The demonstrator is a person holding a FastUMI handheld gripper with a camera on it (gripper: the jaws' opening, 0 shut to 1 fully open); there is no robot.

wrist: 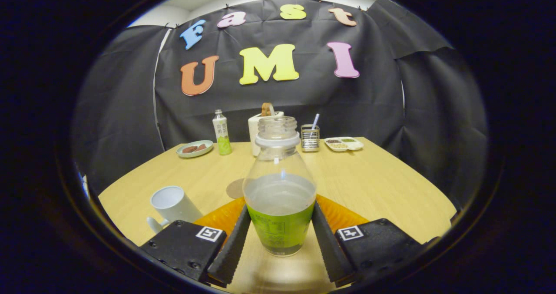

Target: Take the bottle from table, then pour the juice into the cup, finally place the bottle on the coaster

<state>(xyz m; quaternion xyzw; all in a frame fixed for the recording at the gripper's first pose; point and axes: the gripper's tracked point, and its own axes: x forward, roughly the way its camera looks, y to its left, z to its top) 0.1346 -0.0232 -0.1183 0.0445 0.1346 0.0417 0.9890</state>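
Gripper (280, 237) was clamped on the open juice bottle (280, 198), both fingers pressing its labelled sides. White mug (172, 205) sat ahead-left, orange coaster (221, 216) just behind. Pour and placement apparently remained.

The bottle (279, 198), of clear glossy plastic with a smooth green label, is standing between the fingers (232, 247), whose matt black pads are showing ribbed faces lying against its sides. The table (382, 185) is presenting a smooth, pale wood-look top. At ten o'clock from the bottle, the white mug (172, 205) is showing a glazed, ceramic-looking finish. The booth wall (130, 103) is hanging as creased matt black cloth.
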